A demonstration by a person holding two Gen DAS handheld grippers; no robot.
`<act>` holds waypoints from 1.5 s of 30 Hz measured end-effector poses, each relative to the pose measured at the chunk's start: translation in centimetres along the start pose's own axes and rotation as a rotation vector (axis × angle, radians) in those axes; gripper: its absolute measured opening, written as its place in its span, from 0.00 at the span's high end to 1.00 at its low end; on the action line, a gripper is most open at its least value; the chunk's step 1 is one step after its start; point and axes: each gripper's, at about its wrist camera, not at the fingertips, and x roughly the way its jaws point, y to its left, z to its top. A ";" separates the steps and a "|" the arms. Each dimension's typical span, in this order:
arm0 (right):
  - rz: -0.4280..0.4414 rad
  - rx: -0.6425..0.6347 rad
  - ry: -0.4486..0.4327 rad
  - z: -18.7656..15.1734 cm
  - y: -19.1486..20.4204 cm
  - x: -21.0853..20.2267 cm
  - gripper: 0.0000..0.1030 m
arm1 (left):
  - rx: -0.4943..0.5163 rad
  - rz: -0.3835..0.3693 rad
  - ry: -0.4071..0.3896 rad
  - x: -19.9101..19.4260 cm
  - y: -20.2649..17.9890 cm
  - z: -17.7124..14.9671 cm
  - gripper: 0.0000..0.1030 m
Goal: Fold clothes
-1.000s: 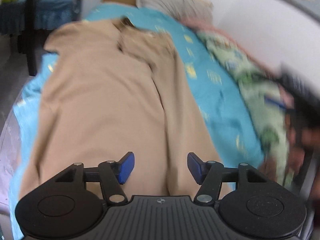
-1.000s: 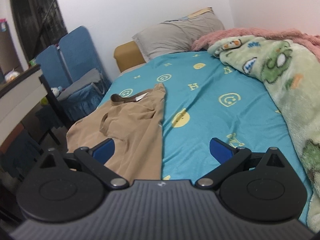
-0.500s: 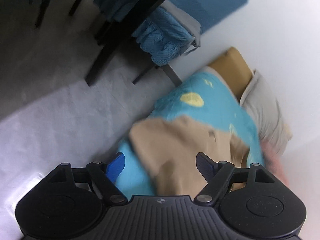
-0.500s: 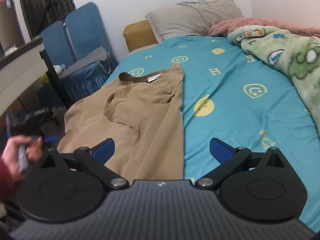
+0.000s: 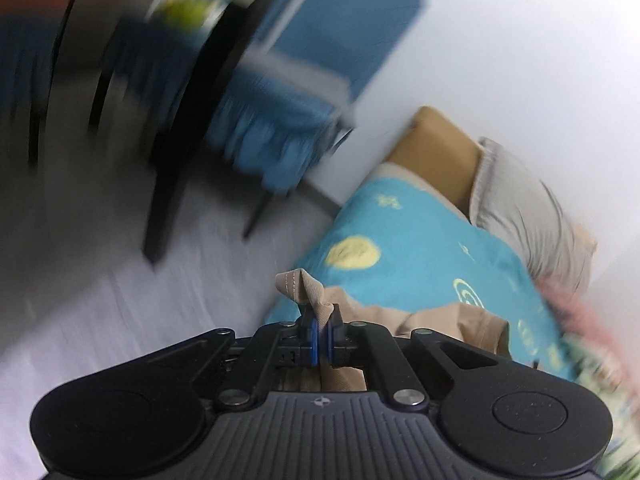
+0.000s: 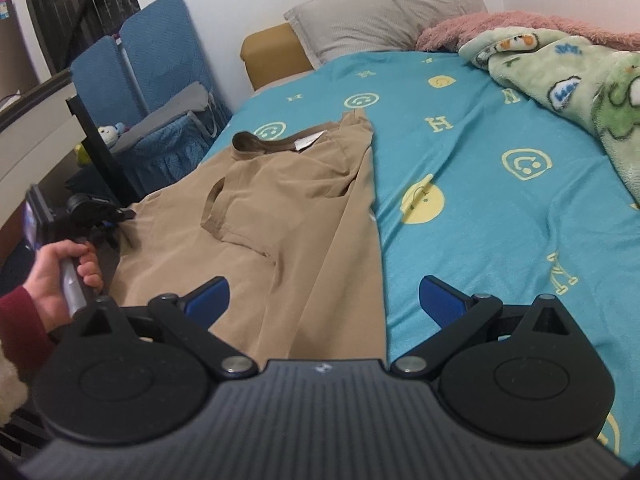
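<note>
A tan T-shirt [image 6: 288, 216] lies spread on the teal bed sheet [image 6: 480, 200], collar toward the pillow, its right side folded over the body. My left gripper [image 5: 320, 320] is shut on the shirt's left sleeve edge [image 5: 304, 290] at the bed's left side; it also shows in the right wrist view [image 6: 116, 216], held by a hand. My right gripper [image 6: 322, 300] is open and empty, above the shirt's lower part near its right edge.
A grey pillow [image 6: 384, 12] and a tan headboard cushion [image 6: 272, 54] lie at the bed's head. A green and pink blanket [image 6: 580, 72] is heaped on the right. A blue chair [image 6: 160, 92] and a dark table leg [image 6: 100, 148] stand left of the bed.
My left gripper swung to the bed's left edge and shut on the shirt's sleeve edge. My right gripper moved forward over the shirt and stayed open.
</note>
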 end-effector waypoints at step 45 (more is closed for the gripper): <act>-0.030 0.223 -0.064 -2.0 -5.6 -6.9 0.00 | 0.168 0.214 0.809 -27.1 5.6 -16.9 0.47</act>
